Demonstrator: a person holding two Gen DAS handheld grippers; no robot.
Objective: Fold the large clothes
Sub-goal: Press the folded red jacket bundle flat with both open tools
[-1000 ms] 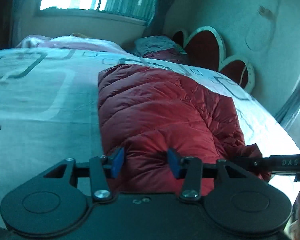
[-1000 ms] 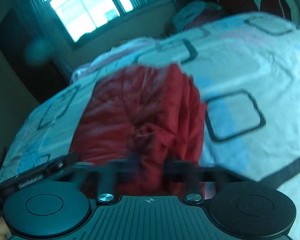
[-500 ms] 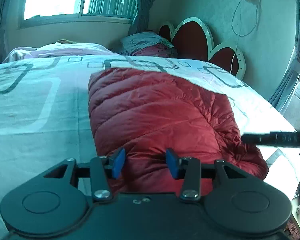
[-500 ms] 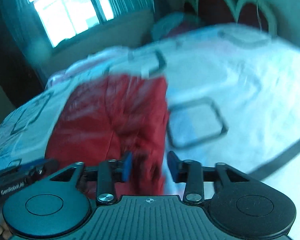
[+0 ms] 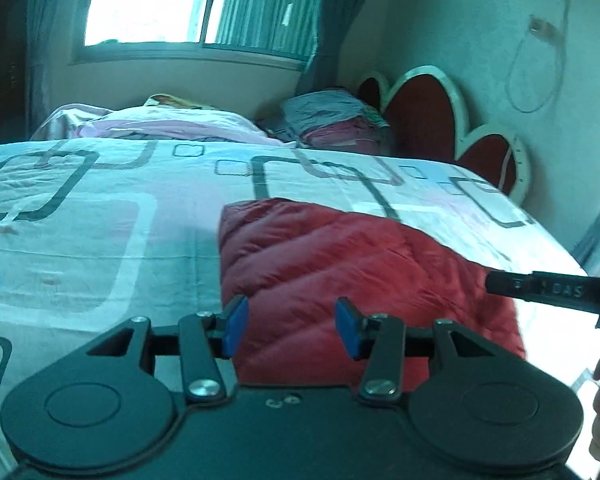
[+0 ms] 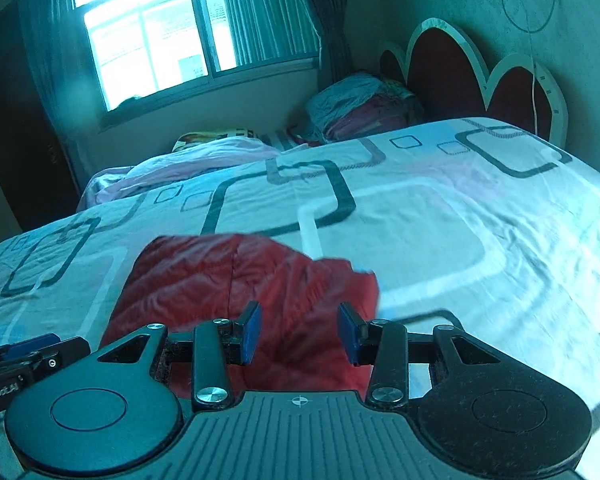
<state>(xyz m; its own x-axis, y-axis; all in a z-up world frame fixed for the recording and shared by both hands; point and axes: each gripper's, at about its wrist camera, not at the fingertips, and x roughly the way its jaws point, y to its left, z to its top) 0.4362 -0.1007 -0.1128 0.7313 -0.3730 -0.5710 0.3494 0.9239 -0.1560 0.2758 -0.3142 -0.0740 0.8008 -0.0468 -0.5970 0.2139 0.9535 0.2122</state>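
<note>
Red down jacket (image 5: pixel 340 272): one item, lying folded on the bed (image 5: pixel 100 220), near its front edge, on the patterned sheet. My left gripper (image 5: pixel 288 328) hovers at the jacket's near edge; two blue-padded fingers (image 5: pixel 233 326) spread wide, nothing between them. My right gripper (image 6: pixel 299 333) hovers likewise over the jacket's right part (image 6: pixel 260 288); two fingers (image 6: pixel 250 332) spread wide, gripping nothing. Background count: one window (image 6: pixel 172 32), one scalloped headboard (image 5: pixel 440 128), one stack of folded clothes (image 5: pixel 332 120), one pink blanket (image 5: pixel 160 126).
</note>
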